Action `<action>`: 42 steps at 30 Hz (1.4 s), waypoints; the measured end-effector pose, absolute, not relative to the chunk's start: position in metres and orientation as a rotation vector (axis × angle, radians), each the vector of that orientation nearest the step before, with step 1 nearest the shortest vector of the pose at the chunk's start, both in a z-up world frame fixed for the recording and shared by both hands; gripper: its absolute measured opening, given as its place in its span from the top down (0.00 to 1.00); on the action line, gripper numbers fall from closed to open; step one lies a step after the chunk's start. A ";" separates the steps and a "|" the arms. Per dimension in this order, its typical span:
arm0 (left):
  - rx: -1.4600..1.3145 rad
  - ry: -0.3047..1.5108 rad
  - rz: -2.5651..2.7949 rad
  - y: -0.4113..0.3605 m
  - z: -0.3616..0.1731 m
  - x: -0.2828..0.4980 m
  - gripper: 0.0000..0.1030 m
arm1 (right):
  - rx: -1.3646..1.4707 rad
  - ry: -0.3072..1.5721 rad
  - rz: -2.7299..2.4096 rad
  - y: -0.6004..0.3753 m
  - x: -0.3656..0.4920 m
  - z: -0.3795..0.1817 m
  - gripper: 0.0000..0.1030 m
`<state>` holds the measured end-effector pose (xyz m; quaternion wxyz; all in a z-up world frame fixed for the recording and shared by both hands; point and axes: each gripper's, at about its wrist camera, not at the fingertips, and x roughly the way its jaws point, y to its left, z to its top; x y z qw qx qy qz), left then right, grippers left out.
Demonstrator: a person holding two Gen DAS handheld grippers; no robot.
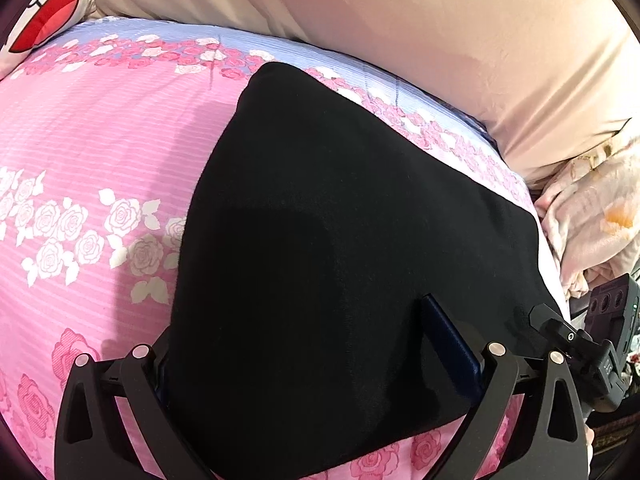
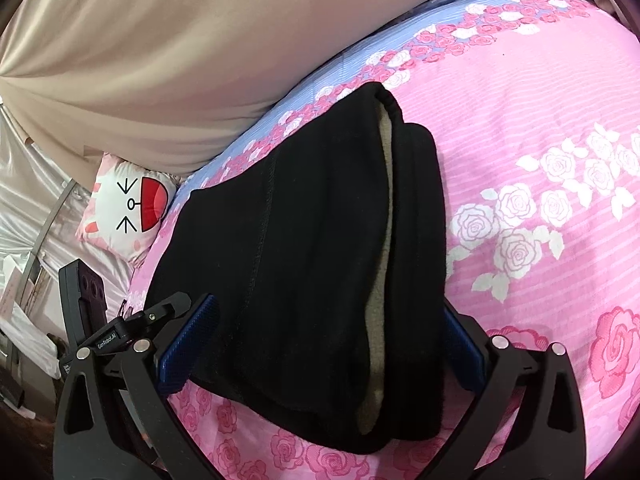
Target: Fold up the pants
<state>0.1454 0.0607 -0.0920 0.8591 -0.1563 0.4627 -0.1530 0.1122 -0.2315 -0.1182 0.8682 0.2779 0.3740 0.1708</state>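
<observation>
The black pants [image 1: 340, 248] lie folded in a compact stack on the pink rose bedspread [image 1: 100, 152]. In the right wrist view the pants [image 2: 304, 264] show stacked layers with a beige fleece lining at the waistband side. My left gripper [image 1: 304, 344] is open, its jaws spread wide on either side of the stack's near edge, the left finger mostly hidden behind the cloth. My right gripper [image 2: 328, 328] is open too, blue pads [image 2: 188, 344] flanking the near end of the stack. The other gripper [image 1: 592, 344] shows at the left wrist view's right edge.
A large beige pillow [image 1: 440, 32] lies along the far side of the bed. A cartoon cat cushion [image 2: 128, 208] sits by the bedspread's edge [image 2: 560, 160]. Crumpled light bedding [image 1: 592, 216] lies off the bed's corner. Shiny curtain fabric [image 2: 32, 200] hangs beyond.
</observation>
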 end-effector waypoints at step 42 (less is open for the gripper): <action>-0.238 1.001 -0.236 0.047 -0.090 0.151 0.05 | 0.546 0.784 0.356 -0.227 0.116 -0.119 0.04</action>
